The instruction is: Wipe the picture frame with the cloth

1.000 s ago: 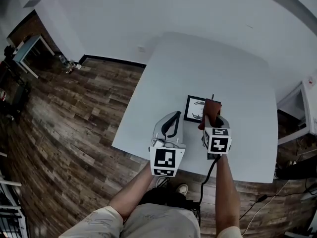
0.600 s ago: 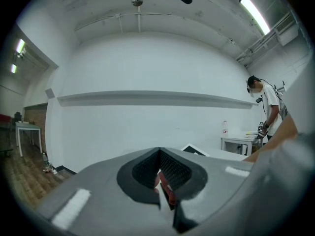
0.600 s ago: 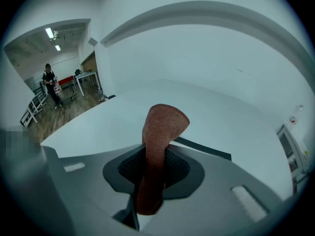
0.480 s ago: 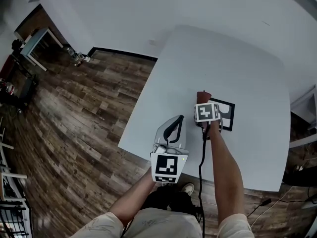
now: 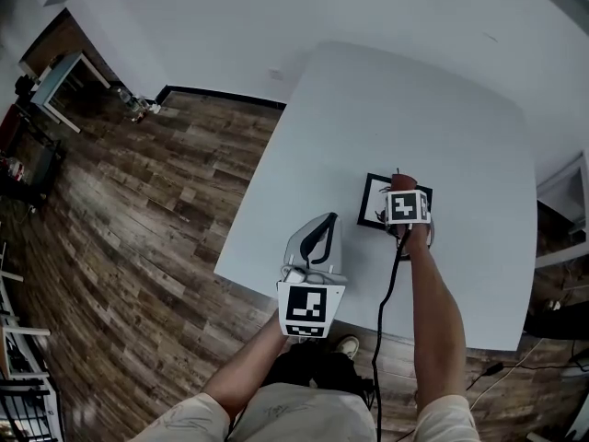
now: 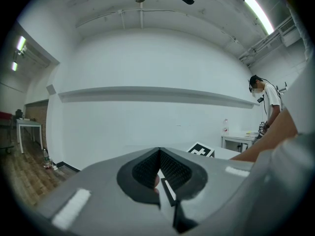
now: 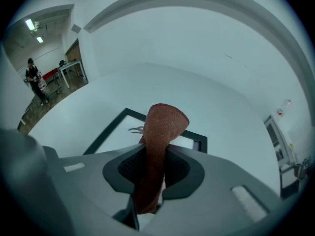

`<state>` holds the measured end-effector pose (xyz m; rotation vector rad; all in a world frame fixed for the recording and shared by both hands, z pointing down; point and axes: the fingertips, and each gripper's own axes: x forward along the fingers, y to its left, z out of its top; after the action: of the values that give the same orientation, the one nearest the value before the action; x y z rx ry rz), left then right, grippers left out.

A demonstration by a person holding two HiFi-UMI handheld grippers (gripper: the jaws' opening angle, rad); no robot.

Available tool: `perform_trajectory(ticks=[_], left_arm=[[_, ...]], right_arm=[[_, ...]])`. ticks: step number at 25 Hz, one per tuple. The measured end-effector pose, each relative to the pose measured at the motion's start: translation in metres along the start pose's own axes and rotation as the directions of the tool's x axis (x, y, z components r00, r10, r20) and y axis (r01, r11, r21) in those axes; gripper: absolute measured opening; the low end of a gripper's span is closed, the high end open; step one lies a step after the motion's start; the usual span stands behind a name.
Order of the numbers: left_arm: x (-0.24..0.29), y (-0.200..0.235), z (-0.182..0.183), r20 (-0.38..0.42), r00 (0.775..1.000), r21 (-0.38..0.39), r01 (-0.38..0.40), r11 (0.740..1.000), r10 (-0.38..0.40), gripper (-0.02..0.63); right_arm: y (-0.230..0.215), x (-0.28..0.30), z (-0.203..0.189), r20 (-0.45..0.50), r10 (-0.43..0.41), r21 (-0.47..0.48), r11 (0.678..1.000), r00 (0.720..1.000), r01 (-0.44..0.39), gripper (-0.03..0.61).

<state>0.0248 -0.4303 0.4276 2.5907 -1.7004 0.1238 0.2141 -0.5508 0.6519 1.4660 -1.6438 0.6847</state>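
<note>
R gripper [image 7: 153,165] clamps cloth [image 7: 165,124] above frame [image 5: 375,203], mid-right; best press flat, sweep evenly. L gripper [image 6: 159,167] closed, empty.

Overhead, jaw-level — shared picture frame [image 5: 375,203]

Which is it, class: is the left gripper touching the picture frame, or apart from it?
Apart. The head view shows a strip of bare table between the left gripper and the picture frame.
</note>
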Motion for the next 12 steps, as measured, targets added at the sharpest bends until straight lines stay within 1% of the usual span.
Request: perform_trajectory(ticks=[4,6,9,12], left_arm=[[0.003,-0.011,-0.007,-0.016,1.000,-0.018,0.022,1.000,-0.023,0.000],[0.003,-0.017,-0.011,-0.024,0.999,-0.023,0.034,0.999,-0.034,0.000],[0.003,-0.024,-0.014,-0.030,0.998,-0.021,0.046,0.999,-0.047,0.000],[0.002,-0.026,-0.013,-0.026,0.999,-0.021,0.047,0.999,-0.048,0.000]], right_arm=[[-0.054,-0.007,-0.026,-0.038,-0.085,0.061,0.994,0.996,0.088,0.106],[-0.075,-0.011,-0.034,-0.051,-0.111,0.083,0.990,0.992,0.115,0.106],[-0.090,-0.016,-0.039,-0.052,-0.123,0.099,0.987,0.991,0.127,0.107],[-0.090,-0.018,-0.037,-0.040,-0.130,0.097,0.986,0.991,0.133,0.107]])
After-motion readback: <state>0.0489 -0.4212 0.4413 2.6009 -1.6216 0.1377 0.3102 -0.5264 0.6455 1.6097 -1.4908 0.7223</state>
